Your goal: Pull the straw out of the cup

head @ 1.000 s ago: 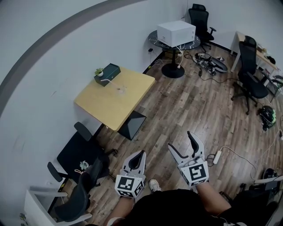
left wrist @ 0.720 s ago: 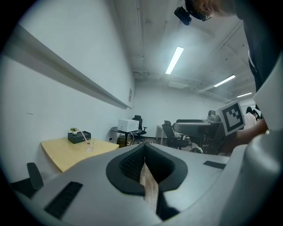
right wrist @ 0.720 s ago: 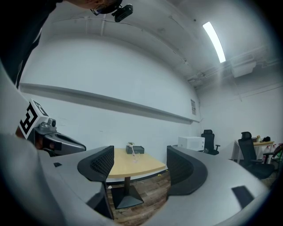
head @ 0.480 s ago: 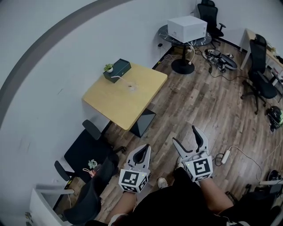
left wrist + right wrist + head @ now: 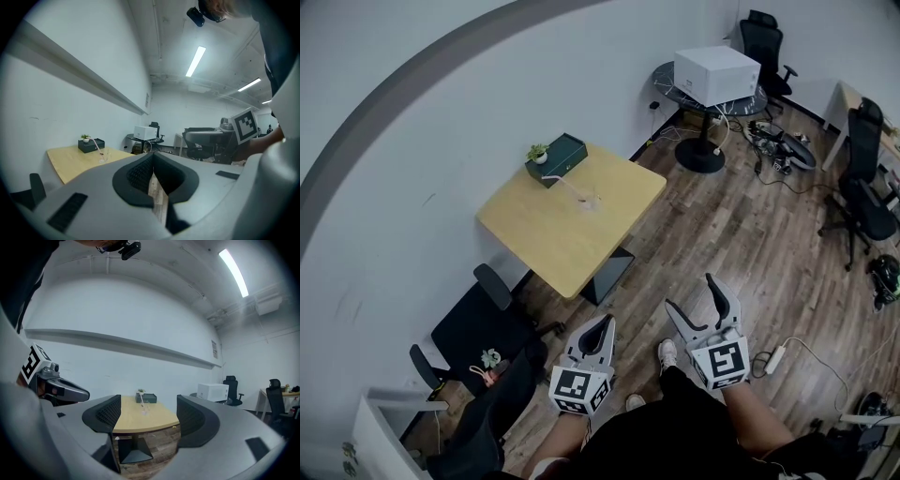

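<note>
A clear cup (image 5: 590,200) with a pale straw (image 5: 577,190) leaning left stands on the far half of the wooden table (image 5: 553,239). Both grippers hang low over the floor, well short of the table. My left gripper (image 5: 600,329) is shut with nothing held; only a thin slit shows between its pads. My right gripper (image 5: 697,298) is open and empty. From the left gripper view the cup (image 5: 103,155) and straw (image 5: 98,146) are small and far to the left of the left gripper (image 5: 152,161). In the right gripper view the cup (image 5: 144,409) sits between the jaws of the right gripper (image 5: 147,417), far off.
A dark green box (image 5: 563,153) with a small plant (image 5: 538,152) stands behind the cup. Black chairs (image 5: 478,323) sit at the table's near left. A white box (image 5: 717,73) rests on a round table; office chairs (image 5: 867,183), cables and a power strip (image 5: 773,360) are to the right.
The person has walked forward, so the table and cup lie nearer and further right in the head view. Both grippers keep their pose and jaw state.
</note>
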### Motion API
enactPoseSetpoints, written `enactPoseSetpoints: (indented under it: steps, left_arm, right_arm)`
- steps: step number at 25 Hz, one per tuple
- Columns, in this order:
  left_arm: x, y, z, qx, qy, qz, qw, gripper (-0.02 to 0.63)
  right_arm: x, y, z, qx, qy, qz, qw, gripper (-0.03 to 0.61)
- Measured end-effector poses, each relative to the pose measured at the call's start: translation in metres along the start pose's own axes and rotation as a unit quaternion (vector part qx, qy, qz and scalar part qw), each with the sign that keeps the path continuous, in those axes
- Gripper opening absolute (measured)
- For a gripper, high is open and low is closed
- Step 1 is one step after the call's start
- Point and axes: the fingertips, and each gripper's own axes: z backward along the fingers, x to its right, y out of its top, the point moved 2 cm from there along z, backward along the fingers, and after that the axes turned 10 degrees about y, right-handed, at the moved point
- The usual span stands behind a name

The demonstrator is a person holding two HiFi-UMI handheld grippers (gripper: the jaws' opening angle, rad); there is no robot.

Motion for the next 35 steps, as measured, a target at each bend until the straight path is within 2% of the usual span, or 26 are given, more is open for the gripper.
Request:
enactPoseSetpoints:
  steps: [15,18,35]
  left_arm:
    - [-0.013,0.022,-0.102,-0.008,0.042,0.000,0.9991,0.018]
    - [-0.015,0.023,-0.115,-0.012,0.054,0.004,0.9985,0.018]
    - [-0.029,0.035,-0.165,-0.011,0.117,0.016,0.9930,0.018]
  right_arm:
    - [0.087,-0.007,-0.082,-0.013,0.060,-0.005,0.998,0.371]
    - [0.097,-0.007,-0.096,-0.011,0.076,-0.015,0.997,0.371]
    - [0.135,-0.013,-0.157,-0.014,0.153,-0.001,0.988,0.370]
